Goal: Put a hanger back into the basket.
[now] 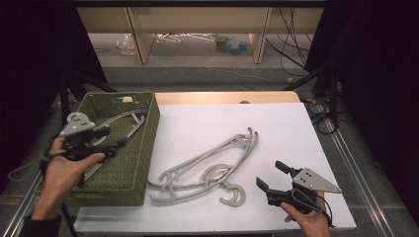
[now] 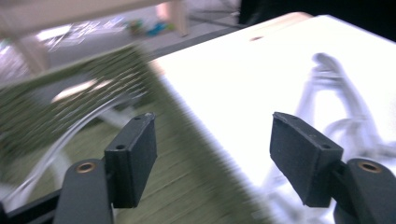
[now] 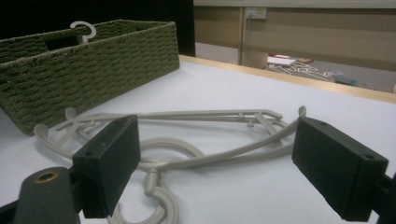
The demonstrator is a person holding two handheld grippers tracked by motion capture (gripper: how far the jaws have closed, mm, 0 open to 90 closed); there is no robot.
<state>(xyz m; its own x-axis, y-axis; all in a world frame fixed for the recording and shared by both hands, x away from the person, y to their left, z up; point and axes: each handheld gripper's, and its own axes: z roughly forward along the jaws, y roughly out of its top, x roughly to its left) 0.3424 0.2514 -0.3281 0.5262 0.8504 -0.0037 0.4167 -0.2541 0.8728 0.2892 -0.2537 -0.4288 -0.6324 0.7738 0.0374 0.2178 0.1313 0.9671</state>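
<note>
Tangled grey plastic hangers (image 1: 212,168) lie on the white table, one hook (image 1: 234,197) pointing toward the front edge. More grey hangers (image 1: 121,121) rest inside the green woven basket (image 1: 143,143) at the left. Above the basket's near half, my left gripper (image 1: 114,137) stands open with nothing between its jaws, aimed right toward the table. The left gripper view is blurred and shows the left gripper (image 2: 212,116) over the basket's right wall (image 2: 187,163). My right gripper (image 1: 269,173) is open and empty at the front right, facing the hangers (image 3: 196,140), which lie just past the right gripper (image 3: 217,123).
A hanger hook (image 3: 83,29) sticks up above the basket (image 3: 93,70) rim. The white tabletop (image 1: 276,123) has a wooden strip along its far edge. Beyond it are wooden shelf legs, cables and clutter on the floor (image 1: 227,44).
</note>
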